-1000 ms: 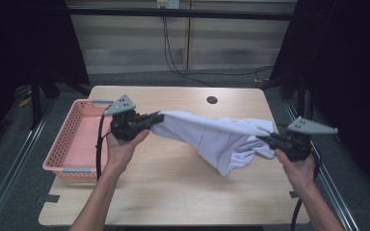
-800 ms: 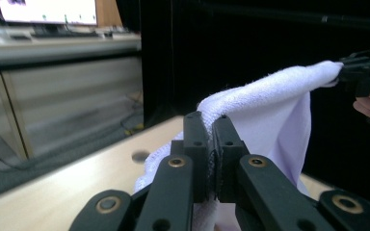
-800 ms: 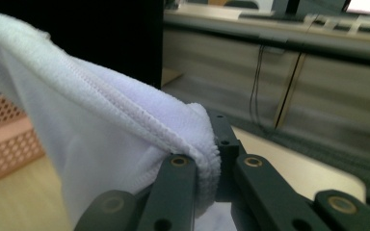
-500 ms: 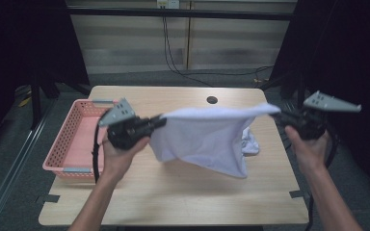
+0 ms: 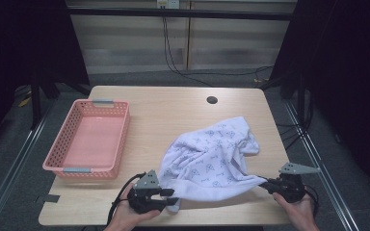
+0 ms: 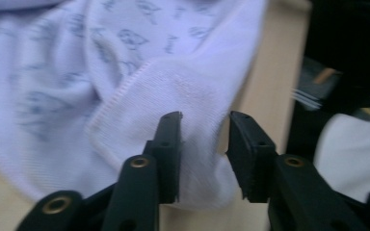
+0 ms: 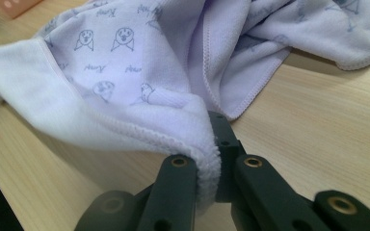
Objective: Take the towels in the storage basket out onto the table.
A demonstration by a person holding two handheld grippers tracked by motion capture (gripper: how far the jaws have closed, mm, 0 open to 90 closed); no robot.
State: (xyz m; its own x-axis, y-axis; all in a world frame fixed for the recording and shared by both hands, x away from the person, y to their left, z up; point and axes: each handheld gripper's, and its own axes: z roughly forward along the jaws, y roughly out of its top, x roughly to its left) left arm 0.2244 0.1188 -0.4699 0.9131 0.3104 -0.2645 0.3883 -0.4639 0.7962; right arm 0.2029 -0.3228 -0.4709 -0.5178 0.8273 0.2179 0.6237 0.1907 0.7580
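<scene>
The towel [image 5: 212, 161] is down on the table [image 5: 173, 110] now, bunched in a heap toward the near right, its near hem stretched between the two tools. The right gripper [image 5: 270, 185] is clenched on its corner, terry pinched tight between the jaws, which looks like the anchor for laying the cloth flat. The left gripper [image 5: 169, 197] has just been opening: its jaws stand apart with the other corner lying loose between them, pads off the fabric, so that end looks let go. The pink basket [image 5: 89, 139] sits empty at the left, well apart; a dark hole [image 5: 212, 100] at the far edge. Nothing blocks the way.
</scene>
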